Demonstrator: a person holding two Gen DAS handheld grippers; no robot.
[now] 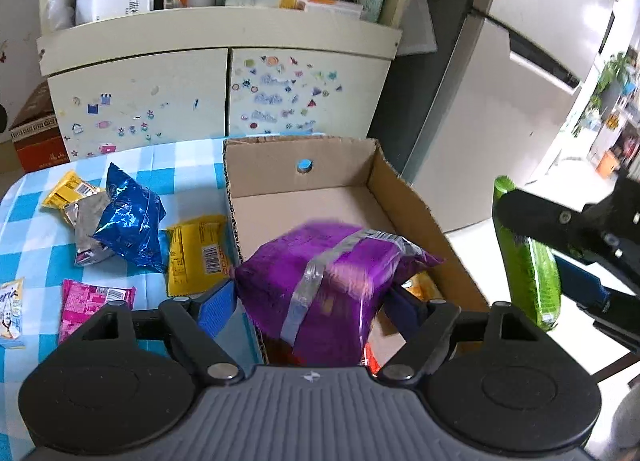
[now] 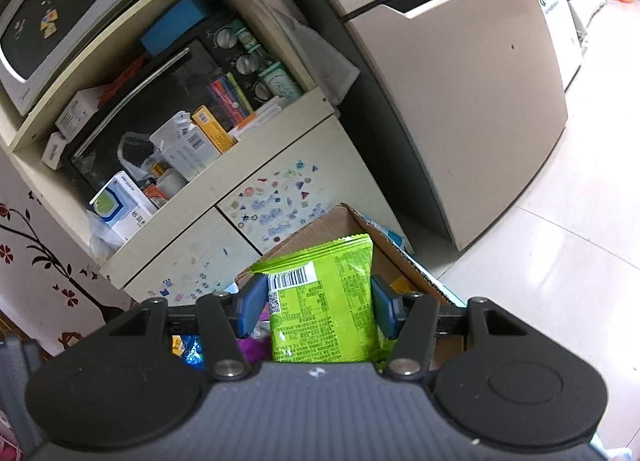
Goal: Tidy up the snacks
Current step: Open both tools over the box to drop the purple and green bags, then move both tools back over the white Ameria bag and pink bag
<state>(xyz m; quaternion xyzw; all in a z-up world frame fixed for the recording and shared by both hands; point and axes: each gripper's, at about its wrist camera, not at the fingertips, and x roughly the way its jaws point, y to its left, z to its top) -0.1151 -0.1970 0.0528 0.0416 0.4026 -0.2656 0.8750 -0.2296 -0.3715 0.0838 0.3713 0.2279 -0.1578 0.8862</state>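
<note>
Between the blue pads of the left gripper (image 1: 310, 303) sits a purple snack bag (image 1: 328, 281), blurred and hanging over the near left corner of the cardboard box (image 1: 404, 197); the left pad seems to touch its edge and the far pad is hidden behind it, so I cannot tell whether the jaws clamp it or are letting go. Left of the box, on the blue checked tablecloth (image 1: 24, 229), several packets wait: a white one at the near left edge, a pink packet (image 1: 94, 307), a small yellow packet (image 1: 66, 193), a crumpled blue bag (image 1: 130, 221) and a flat yellow packet (image 1: 198, 253). Inside the box, orange and red wrappers peek out below the purple bag, so a little looks done. Right of the box, the right gripper (image 2: 320, 307) is closed on a green packet (image 2: 326, 301), held upright just near the box. By my reckoning the sorting is under halfway.
</note>
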